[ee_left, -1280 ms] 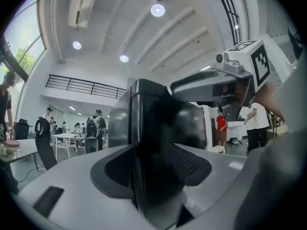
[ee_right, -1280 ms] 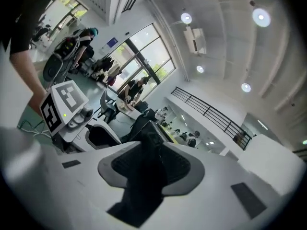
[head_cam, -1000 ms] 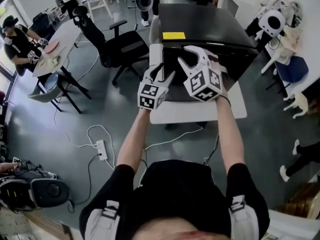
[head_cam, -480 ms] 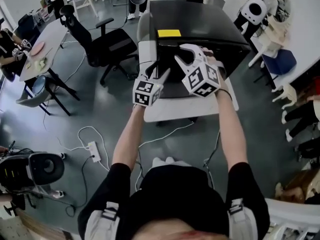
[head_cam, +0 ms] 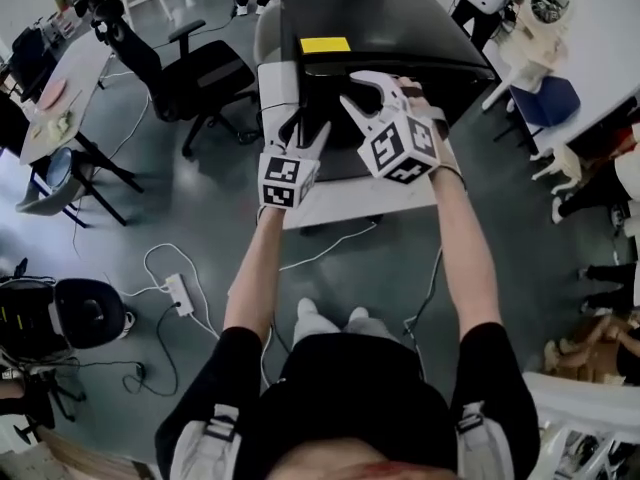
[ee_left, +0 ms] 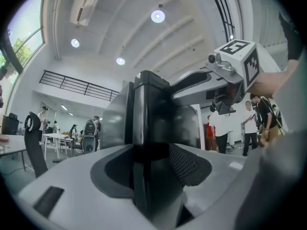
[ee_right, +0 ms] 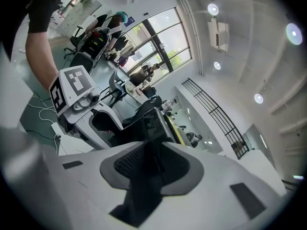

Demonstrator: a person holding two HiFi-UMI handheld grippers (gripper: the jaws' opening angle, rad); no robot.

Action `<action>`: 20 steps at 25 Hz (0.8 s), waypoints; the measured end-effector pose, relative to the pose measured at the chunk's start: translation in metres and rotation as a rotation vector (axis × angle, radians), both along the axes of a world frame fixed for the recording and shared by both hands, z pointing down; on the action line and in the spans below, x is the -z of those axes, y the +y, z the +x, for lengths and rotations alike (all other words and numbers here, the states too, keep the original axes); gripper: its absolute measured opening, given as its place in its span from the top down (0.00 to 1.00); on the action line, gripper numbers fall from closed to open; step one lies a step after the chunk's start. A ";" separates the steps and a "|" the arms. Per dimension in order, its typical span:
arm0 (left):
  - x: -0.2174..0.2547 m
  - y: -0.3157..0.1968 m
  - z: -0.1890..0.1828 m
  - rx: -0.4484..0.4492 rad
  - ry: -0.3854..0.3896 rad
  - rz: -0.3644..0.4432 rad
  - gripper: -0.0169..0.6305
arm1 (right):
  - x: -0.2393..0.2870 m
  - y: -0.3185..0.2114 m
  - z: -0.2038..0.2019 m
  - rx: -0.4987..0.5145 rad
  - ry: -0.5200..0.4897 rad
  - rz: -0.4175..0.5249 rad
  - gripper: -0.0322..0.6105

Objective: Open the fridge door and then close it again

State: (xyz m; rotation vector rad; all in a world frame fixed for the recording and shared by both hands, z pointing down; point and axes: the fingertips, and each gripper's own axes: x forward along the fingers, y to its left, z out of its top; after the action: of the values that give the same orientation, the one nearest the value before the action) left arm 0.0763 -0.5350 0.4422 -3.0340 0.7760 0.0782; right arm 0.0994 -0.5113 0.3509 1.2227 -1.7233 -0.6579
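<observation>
A black fridge [head_cam: 400,38] with a yellow label [head_cam: 325,44] stands on a white table [head_cam: 340,203], seen from above. Both grippers are at the top edge of its front door. My left gripper [head_cam: 305,133] has the door's black edge [ee_left: 148,95] running straight between its jaws, and its pads [ee_left: 184,164] press on that edge. My right gripper [head_cam: 352,86] is a little to the right on the same door, shut on the black edge [ee_right: 151,123]. Each gripper shows in the other's view: the right gripper [ee_left: 175,87], the left gripper [ee_right: 112,123]. The inside of the fridge is hidden.
A black office chair [head_cam: 195,68] stands left of the fridge. A power strip with cables [head_cam: 178,293] lies on the floor at the lower left, near a black device [head_cam: 70,313]. A work table [head_cam: 50,98] is far left, a blue chair [head_cam: 545,103] right.
The head view has drifted, so the fridge sits higher and further left in the picture. Both grippers stay at the door's edge. The right jaws look a little closer together.
</observation>
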 end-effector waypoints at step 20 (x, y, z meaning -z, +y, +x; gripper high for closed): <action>-0.003 0.176 -0.006 0.219 0.008 0.033 0.64 | 0.003 0.159 0.004 0.286 0.013 0.166 0.79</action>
State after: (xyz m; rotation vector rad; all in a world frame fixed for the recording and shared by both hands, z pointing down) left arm 0.0704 -0.3585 0.4451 -2.8981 1.0888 0.0994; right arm 0.1035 -0.3519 0.3483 1.0883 -1.8808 -0.9933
